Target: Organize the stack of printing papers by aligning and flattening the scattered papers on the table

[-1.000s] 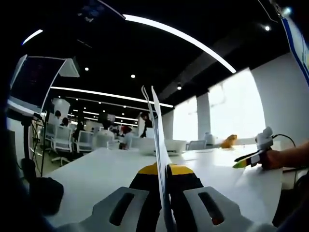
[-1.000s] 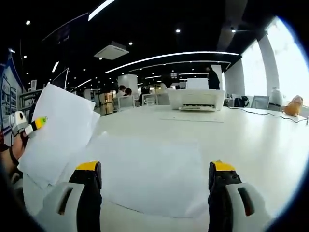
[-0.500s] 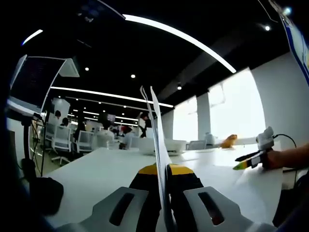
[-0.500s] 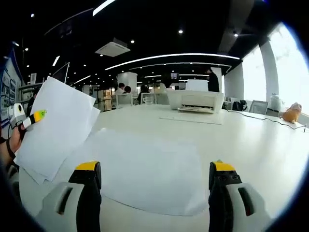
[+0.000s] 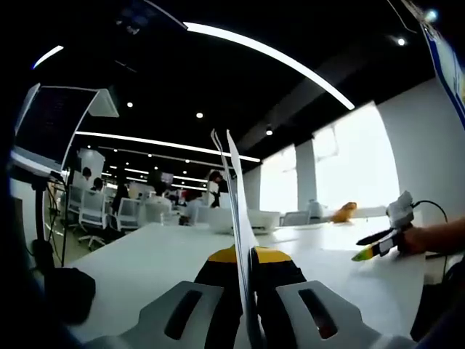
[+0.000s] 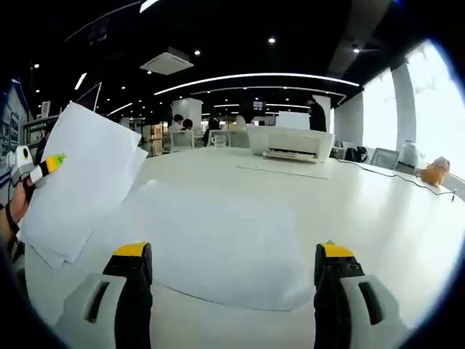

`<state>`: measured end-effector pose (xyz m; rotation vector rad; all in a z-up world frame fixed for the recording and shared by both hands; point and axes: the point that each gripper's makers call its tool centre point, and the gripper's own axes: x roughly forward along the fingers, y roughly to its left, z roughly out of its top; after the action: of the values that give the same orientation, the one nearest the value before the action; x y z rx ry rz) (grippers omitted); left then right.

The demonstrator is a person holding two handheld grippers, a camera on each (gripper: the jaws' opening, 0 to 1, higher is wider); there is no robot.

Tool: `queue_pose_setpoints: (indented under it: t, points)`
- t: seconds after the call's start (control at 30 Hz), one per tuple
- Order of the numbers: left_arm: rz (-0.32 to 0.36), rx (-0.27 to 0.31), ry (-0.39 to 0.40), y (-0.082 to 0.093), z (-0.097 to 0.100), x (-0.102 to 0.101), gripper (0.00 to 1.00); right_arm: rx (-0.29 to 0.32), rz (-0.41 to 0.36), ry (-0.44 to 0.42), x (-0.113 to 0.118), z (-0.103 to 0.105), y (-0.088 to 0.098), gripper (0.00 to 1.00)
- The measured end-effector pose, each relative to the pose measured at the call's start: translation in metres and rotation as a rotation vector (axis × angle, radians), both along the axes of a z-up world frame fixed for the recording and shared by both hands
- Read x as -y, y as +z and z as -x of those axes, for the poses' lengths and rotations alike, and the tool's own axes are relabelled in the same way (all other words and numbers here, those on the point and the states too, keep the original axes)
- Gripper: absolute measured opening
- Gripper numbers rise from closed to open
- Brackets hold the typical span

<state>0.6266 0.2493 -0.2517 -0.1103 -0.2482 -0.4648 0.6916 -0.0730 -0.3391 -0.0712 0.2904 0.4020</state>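
Note:
In the left gripper view my left gripper is shut on a few white sheets of paper, seen edge-on and standing up from the jaws. The right gripper view shows the same held sheets at the left, with the left gripper and a hand behind them. My right gripper is open, its yellow-tipped fingers on either side of a sheet lying flat on the white table. It also appears at the right of the left gripper view, the right gripper held low over the table.
A white printer stands at the far side of the table with a sheet in front of it and a person behind. An orange toy and a cable lie to the right. A dark object sits by the table's left edge.
The right gripper has moved a little nearer to the flat sheet, which looks slightly larger; in the left gripper view it has dipped a bit. The left gripper holds the sheets still.

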Motion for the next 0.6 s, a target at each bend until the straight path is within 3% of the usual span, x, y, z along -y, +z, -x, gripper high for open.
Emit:
queue_pose_setpoints:
  t: [0.47,0.6]
  points:
    - [-0.001,0.000,-0.001,0.000,0.000,0.000,0.08,-0.057,0.043,-0.008,0.000,-0.002,-0.014,0.88]
    - [-0.001,0.000,-0.002,0.000,0.000,0.001,0.08,-0.072,0.022,0.007,-0.003,0.000,-0.015,0.84]
